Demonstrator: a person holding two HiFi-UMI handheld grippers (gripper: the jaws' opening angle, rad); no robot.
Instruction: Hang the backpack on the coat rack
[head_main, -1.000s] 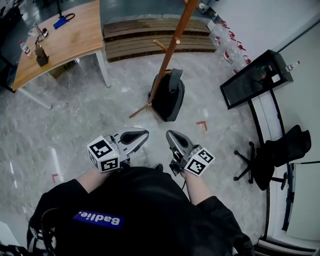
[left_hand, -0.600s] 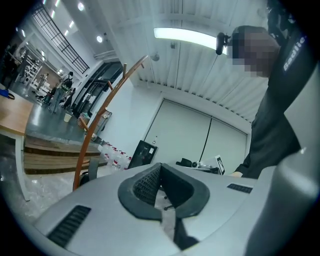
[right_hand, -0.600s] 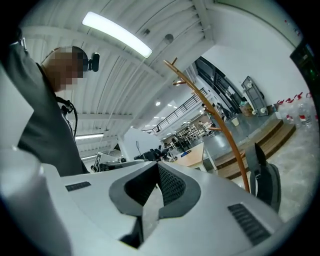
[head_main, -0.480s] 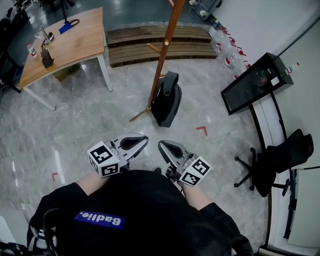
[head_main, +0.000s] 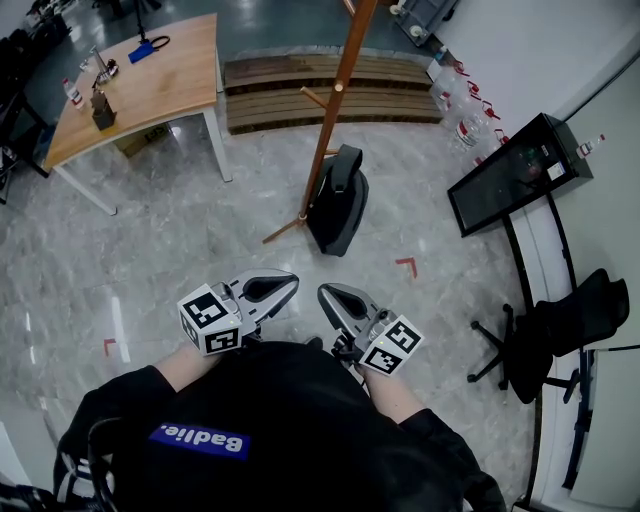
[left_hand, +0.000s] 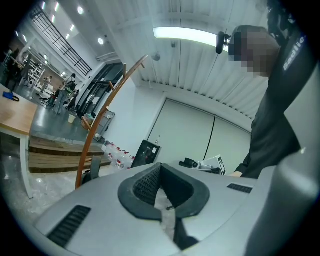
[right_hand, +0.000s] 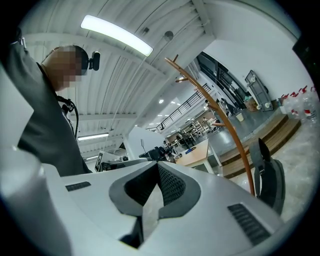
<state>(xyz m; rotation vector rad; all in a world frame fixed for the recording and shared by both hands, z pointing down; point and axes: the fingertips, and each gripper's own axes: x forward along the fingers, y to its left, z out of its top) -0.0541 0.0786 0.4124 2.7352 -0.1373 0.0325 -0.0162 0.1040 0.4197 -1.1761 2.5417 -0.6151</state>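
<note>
We hold the left gripper (head_main: 270, 287) and right gripper (head_main: 334, 298) shut and empty close in, the backpack (head_main: 340, 205) slumped on the floor (head_main: 190, 250) at twelve o'clock against the coat rack (head_main: 334, 112), its top handle (head_main: 346, 168) probably the surest grab.

We see a wooden table (head_main: 150, 75) far left, wooden pallets (head_main: 300, 90) far off, and a black screen (head_main: 510, 175) and an office chair (head_main: 560, 325) at right.
</note>
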